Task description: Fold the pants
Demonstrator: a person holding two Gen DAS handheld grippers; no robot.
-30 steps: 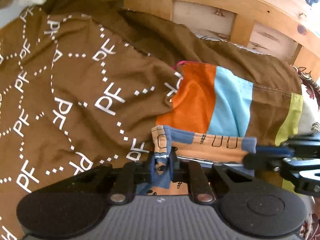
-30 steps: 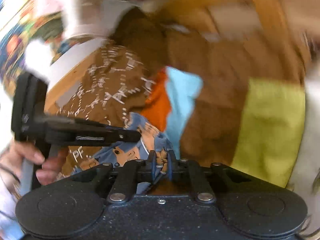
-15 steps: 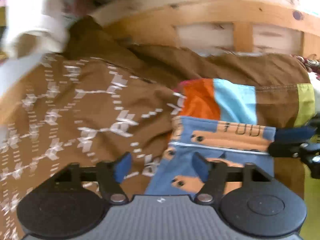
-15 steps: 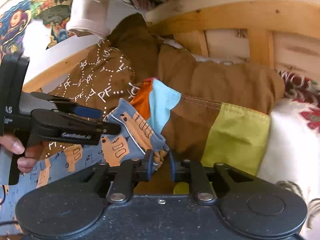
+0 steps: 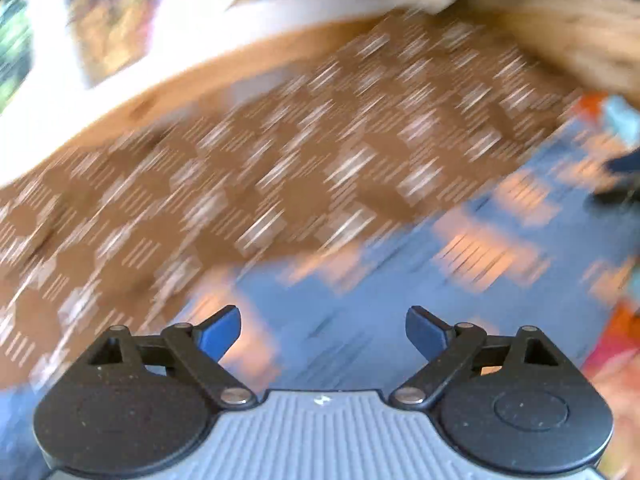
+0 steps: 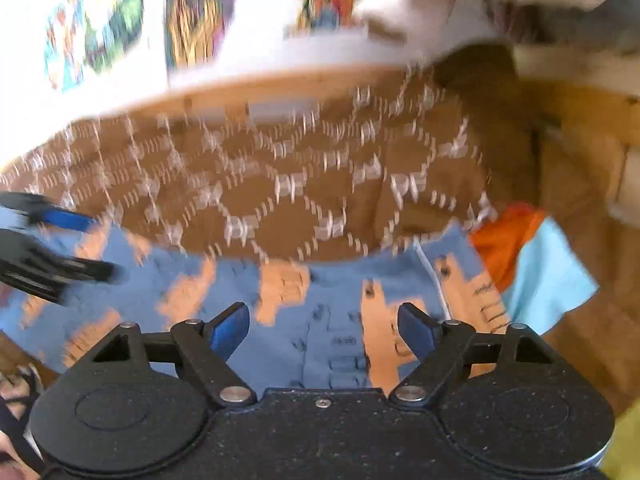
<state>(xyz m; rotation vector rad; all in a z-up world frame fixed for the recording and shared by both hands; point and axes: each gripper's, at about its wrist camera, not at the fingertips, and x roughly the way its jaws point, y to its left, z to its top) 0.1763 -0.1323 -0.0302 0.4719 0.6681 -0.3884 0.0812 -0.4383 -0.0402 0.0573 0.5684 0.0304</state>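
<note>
The blue pants with orange shapes (image 6: 344, 312) lie flat on a brown patterned cover (image 6: 280, 184). They also show, blurred, in the left wrist view (image 5: 400, 280). My left gripper (image 5: 323, 330) is open and empty just above the pants. My right gripper (image 6: 323, 326) is open and empty over the pants near their right end. The left gripper's fingers (image 6: 68, 240) show at the left edge of the right wrist view, over the pants' left end.
An orange and light blue patch (image 6: 532, 264) of the cover lies right of the pants. A wooden frame (image 6: 592, 152) stands at the right. White cloth (image 6: 460, 4) hangs at the back. The brown cover also fills the left wrist view (image 5: 240, 168).
Both grippers let go of the pants and opened wide. The pants now lie spread on the cover. Both cameras swung left, with strong blur in the left view.
</note>
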